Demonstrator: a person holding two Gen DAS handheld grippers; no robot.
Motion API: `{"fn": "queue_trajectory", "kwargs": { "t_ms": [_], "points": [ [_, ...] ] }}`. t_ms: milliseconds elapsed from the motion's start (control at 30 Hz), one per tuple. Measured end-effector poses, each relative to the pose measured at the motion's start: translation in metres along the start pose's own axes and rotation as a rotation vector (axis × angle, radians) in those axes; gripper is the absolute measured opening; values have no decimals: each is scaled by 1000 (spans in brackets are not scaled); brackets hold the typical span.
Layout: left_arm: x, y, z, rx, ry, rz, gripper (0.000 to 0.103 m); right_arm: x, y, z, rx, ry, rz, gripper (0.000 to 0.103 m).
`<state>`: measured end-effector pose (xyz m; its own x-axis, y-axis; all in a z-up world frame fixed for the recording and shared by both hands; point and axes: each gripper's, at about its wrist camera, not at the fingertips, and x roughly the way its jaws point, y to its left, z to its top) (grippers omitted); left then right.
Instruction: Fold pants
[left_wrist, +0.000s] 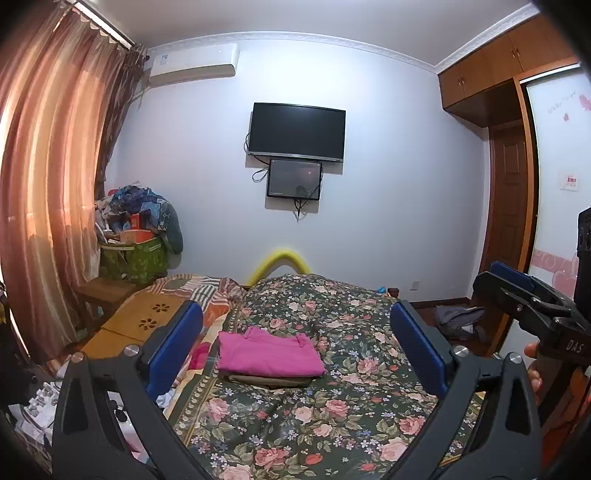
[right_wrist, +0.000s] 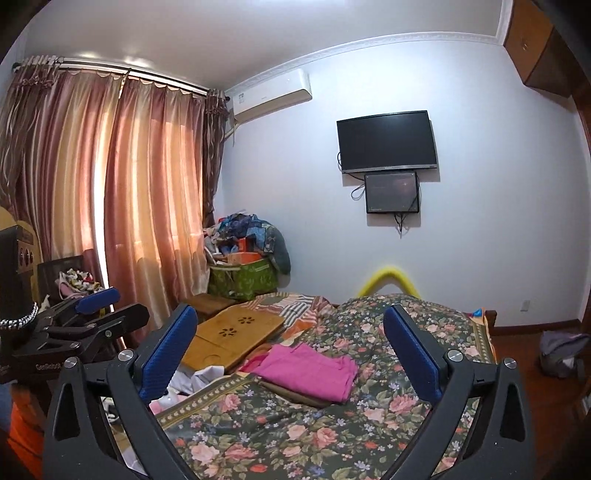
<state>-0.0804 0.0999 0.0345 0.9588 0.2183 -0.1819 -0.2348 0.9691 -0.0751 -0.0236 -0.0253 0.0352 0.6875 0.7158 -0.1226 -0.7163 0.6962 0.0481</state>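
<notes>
Left gripper (left_wrist: 295, 347): mine, nearest the lens, held about level over the bed, blue pads spread wide with nothing between them.
Right gripper (right_wrist: 291, 350): also mine, level beside the left, jaws wide and empty; its handle reads "DAS" in the left view, and fingers (left_wrist: 533, 363) of my hand show under it.
Left gripper seen from the right: its black body carries white lettering I can only partly read.
Pink pants (left_wrist: 269, 354): folded into a flat rectangle, lying on the bed ahead of both grippers, touching neither.
Beneath the pants: a folded olive-brown garment (left_wrist: 266, 380), its edge just showing.
Floral bedspread (left_wrist: 332, 417): covers the bed under the stack.
Bamboo lap tray (right_wrist: 232, 336): left of the pants, on the bed.
Green fabric bin (right_wrist: 245, 280): in the corner, heaped with cloth and boxes.
Wall: a dark television (left_wrist: 297, 133), with a smaller screen (left_wrist: 294, 179) just below.
</notes>
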Motion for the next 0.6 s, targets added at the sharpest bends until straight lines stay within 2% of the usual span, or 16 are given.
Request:
{"fn": "queue_trajectory", "kwargs": {
  "t_ms": [600],
  "points": [
    [2,0,1,-3,11,-13,103,0,-1,0,1,7,-4,102]
  ]
}}
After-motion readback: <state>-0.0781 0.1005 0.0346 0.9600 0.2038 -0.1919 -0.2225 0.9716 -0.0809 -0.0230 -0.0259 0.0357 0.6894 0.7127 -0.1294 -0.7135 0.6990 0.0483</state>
